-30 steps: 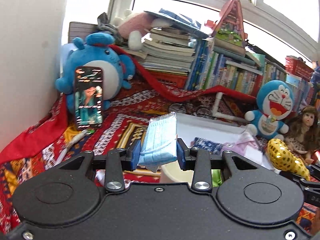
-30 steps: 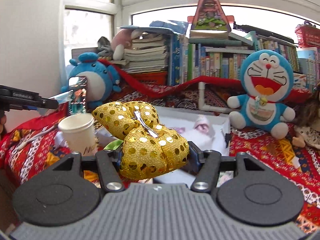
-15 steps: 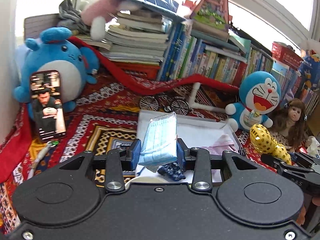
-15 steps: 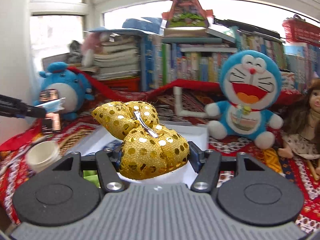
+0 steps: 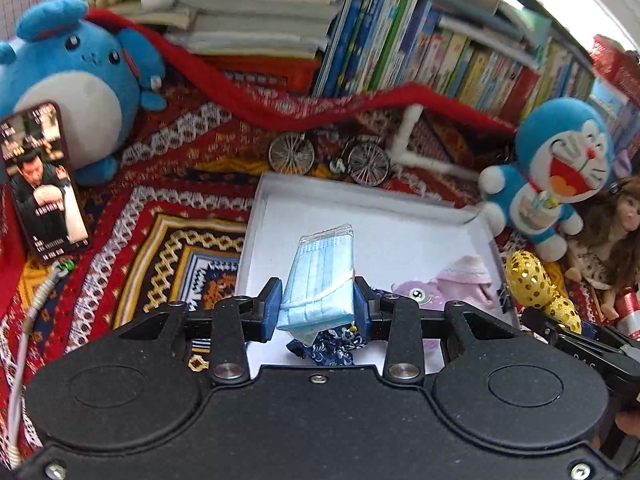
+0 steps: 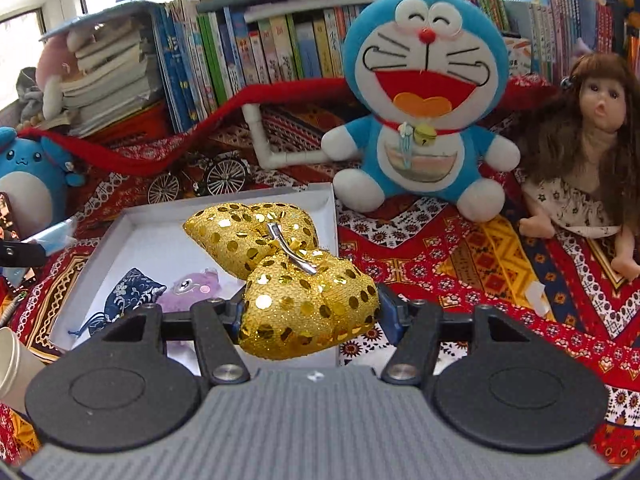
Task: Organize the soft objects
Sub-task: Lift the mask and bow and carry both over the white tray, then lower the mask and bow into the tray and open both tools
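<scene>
My left gripper (image 5: 316, 310) is shut on a pack of light blue face masks (image 5: 320, 276), held above the white box (image 5: 400, 236). In the box lie a dark blue patterned pouch (image 5: 332, 346) and a purple plush (image 5: 460, 284). My right gripper (image 6: 310, 312) is shut on a gold sequined bow (image 6: 288, 276), over the box's right side (image 6: 330, 216). The pouch (image 6: 120, 296) and purple plush (image 6: 192, 288) show in the right wrist view too. The bow (image 5: 536, 288) also appears at the right of the left wrist view.
A blue cat plush (image 6: 420, 92) and a doll (image 6: 592, 160) sit right of the box. A round blue plush (image 5: 68, 76) and a phone (image 5: 40, 180) stand at left. Books line the back, a wire bicycle (image 5: 328, 156) stands behind the box, a paper cup (image 6: 12, 368) at left.
Both grippers have swung right and tipped down, so the white box now lies beneath the masks and the bow. Each still holds its object.
</scene>
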`<state>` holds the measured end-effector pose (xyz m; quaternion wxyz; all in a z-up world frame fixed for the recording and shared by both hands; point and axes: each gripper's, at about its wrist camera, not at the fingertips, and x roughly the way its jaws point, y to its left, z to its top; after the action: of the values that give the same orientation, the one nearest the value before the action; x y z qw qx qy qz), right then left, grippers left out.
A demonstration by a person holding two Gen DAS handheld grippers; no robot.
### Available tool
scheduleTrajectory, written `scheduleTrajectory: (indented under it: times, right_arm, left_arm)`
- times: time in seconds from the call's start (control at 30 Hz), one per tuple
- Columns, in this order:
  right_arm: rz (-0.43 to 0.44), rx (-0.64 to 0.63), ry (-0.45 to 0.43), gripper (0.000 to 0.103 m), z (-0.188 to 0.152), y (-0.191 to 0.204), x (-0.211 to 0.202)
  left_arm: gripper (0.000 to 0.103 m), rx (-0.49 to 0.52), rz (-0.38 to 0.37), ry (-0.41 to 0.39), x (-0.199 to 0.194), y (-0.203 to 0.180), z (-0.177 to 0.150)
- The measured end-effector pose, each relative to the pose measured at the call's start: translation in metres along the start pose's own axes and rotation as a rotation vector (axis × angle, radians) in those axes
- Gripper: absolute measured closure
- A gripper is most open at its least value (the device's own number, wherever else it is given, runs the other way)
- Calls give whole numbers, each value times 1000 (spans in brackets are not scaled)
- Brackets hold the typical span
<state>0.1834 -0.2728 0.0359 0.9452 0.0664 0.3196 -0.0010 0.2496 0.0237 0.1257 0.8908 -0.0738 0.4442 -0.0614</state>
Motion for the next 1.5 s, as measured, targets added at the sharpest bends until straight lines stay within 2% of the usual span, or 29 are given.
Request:
scheduleTrajectory:
  times: [0.27, 0.53, 1.03, 1.2, 1.33, 1.5]
  right_arm:
    - [-1, 3, 72, 38, 18, 9, 30]
    - [27, 24, 119, 38, 15, 16, 52]
    - [45, 25, 96, 37, 28, 19, 64]
    - [52, 14, 97, 33, 29, 22, 72]
    - [62, 4, 94, 21, 27, 22, 72]
    - [81, 27, 89, 20, 28, 16, 70]
  left_arm:
    - [68, -70, 38, 97, 35, -4, 9]
    - [68, -106, 65, 161, 59, 0, 11]
    - [68, -142, 63, 197, 81, -5, 8]
    - [67, -158, 54, 208, 84, -5, 8]
    - [60, -166, 51, 200, 84, -4, 9]
    - [54, -161, 43, 200, 83, -4, 9]
